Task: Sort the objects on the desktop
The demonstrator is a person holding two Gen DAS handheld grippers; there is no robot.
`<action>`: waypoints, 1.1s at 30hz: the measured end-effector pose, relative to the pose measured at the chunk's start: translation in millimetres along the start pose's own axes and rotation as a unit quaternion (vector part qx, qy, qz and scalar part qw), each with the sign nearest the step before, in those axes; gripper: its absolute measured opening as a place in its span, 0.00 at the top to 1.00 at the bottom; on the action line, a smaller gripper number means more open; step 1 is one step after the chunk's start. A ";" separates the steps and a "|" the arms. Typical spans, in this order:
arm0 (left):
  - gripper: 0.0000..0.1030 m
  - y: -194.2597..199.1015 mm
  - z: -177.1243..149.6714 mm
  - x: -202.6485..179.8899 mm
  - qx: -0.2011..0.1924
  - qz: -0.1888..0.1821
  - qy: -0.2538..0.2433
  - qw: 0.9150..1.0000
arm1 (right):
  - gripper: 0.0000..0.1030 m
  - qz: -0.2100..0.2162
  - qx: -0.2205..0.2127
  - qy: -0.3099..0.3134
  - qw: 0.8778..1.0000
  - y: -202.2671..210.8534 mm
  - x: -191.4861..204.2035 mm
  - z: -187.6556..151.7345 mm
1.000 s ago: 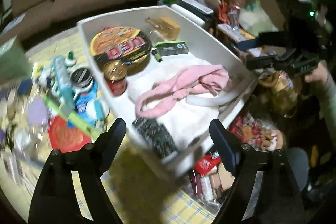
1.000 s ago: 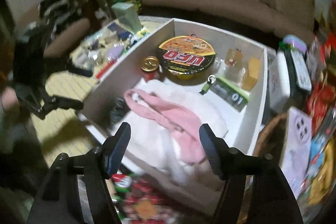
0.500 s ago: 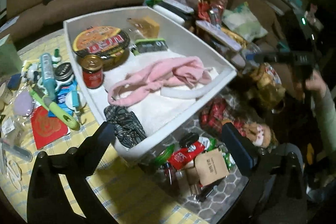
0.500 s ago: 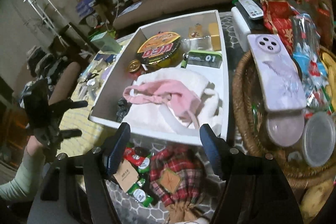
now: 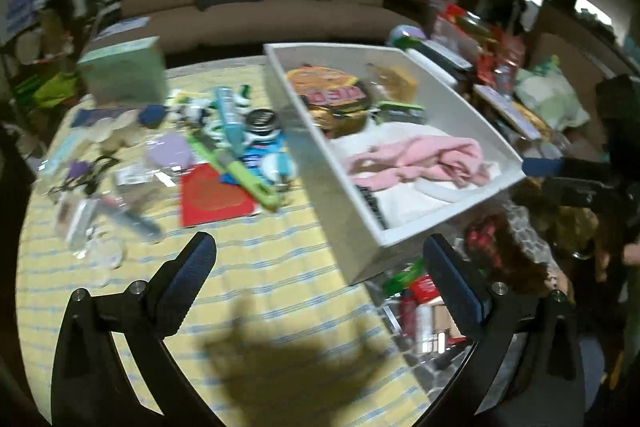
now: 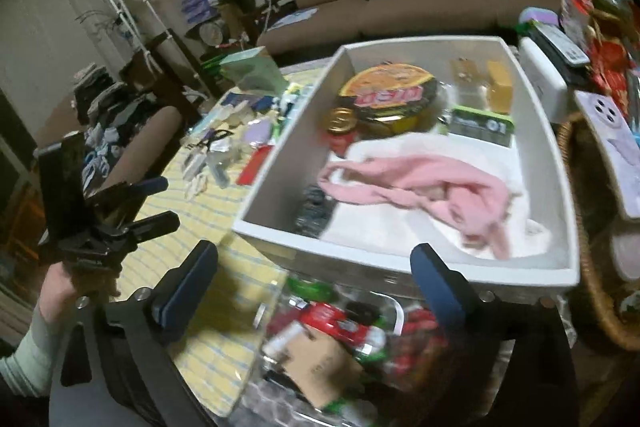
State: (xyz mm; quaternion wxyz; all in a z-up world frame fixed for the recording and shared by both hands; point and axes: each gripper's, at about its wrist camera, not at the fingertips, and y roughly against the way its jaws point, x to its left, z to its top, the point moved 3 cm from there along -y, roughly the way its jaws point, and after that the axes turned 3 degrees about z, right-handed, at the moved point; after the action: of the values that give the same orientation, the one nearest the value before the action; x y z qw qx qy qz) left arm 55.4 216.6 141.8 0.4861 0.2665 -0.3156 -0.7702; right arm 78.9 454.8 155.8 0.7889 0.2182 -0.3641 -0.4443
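A white tray [image 5: 332,195] holds a pink cloth [image 5: 420,159] on a white towel, a round noodle bowl [image 5: 332,95] and a green-black box [image 6: 482,125]. A gold-lidded red can [image 6: 342,121] stands beside the bowl. My left gripper [image 5: 318,255] is open and empty, over the yellow cloth at the tray's near left corner. My right gripper [image 6: 316,263] has its jaws opening with nothing between them. It hangs in front of the tray's near wall [image 6: 360,251], above a clear box of snack packets [image 6: 332,327]. Each gripper shows in the other's view: left gripper [image 6: 160,203], right gripper [image 5: 544,175].
Loose small items crowd the yellow tablecloth left of the tray: a green-handled tool [image 5: 240,167], a red packet [image 5: 212,195], a black-lidded jar [image 5: 262,119], a pale green box [image 5: 124,75]. A wicker basket [image 6: 592,267] and a purple case [image 6: 612,155] sit right of the tray. A brown sofa stands behind.
Both grippers have drawn back from the tray and their jaws stand wider. The left view has swung left over the yellow cloth. The right view has come back to face the tray.
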 end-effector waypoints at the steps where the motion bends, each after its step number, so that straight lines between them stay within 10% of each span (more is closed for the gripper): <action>1: 0.00 2.8 -1.3 4.0 -0.002 0.001 0.004 1.000 | 0.02 -0.005 -0.002 0.006 1.000 -3.4 7.4 -0.9; 22: 0.00 -26.9 -65.8 181.6 0.002 0.141 0.099 0.985 | 0.00 -0.128 -0.052 0.022 0.990 -176.8 162.6 -12.3; 33: 0.00 -77.3 -93.5 228.6 0.039 0.150 0.127 0.980 | 0.00 -0.155 -0.003 -0.027 0.987 -270.8 144.2 -27.9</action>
State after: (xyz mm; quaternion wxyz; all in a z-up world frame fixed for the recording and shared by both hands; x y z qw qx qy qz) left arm -10.6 11.1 -1.1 0.6217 0.3306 -0.3174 -0.6351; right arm 2.5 193.3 12.0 0.7006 0.2578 -0.3460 -0.5683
